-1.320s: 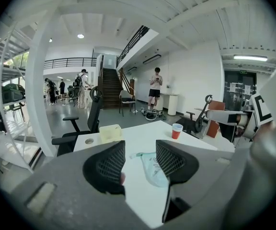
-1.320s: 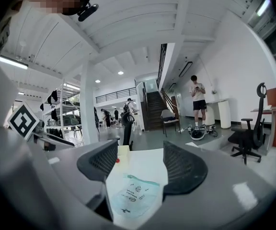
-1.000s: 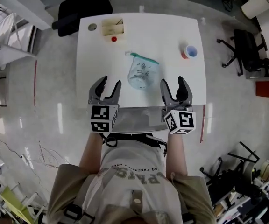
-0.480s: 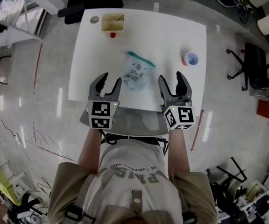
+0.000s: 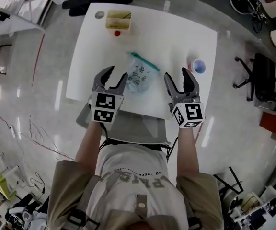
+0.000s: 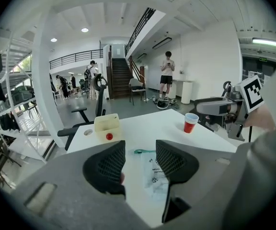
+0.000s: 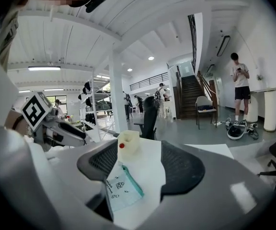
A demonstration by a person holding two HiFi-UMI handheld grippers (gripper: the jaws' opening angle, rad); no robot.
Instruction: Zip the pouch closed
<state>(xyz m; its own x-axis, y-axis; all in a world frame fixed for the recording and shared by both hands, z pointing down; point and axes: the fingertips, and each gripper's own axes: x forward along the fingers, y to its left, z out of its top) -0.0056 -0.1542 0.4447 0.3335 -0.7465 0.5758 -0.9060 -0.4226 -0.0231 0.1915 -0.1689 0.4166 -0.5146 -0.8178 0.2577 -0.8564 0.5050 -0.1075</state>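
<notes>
A clear plastic pouch [image 5: 140,74] with a teal zip strip along its far edge lies flat in the middle of the white table [image 5: 176,37]. It also shows between the jaws as the pouch [image 6: 153,172] and the pouch [image 7: 121,188]. My left gripper [image 5: 112,77] hovers just left of it at the table's near edge, jaws apart and empty. My right gripper [image 5: 181,79] hovers to the pouch's right, also open and empty. Neither touches the pouch.
A pale yellow box [image 5: 118,19] with a small red ball [image 5: 117,33] beside it stands at the table's far left, near a grey disc [image 5: 99,15]. A red cup [image 5: 198,66] stands at the right edge. Office chairs [image 5: 265,78] surround the table; a person [image 6: 166,74] stands far off.
The head view has shifted, so the table sits more tilted in frame. Both grippers have edged forward towards the pouch and stay open. The pouch has not moved.
</notes>
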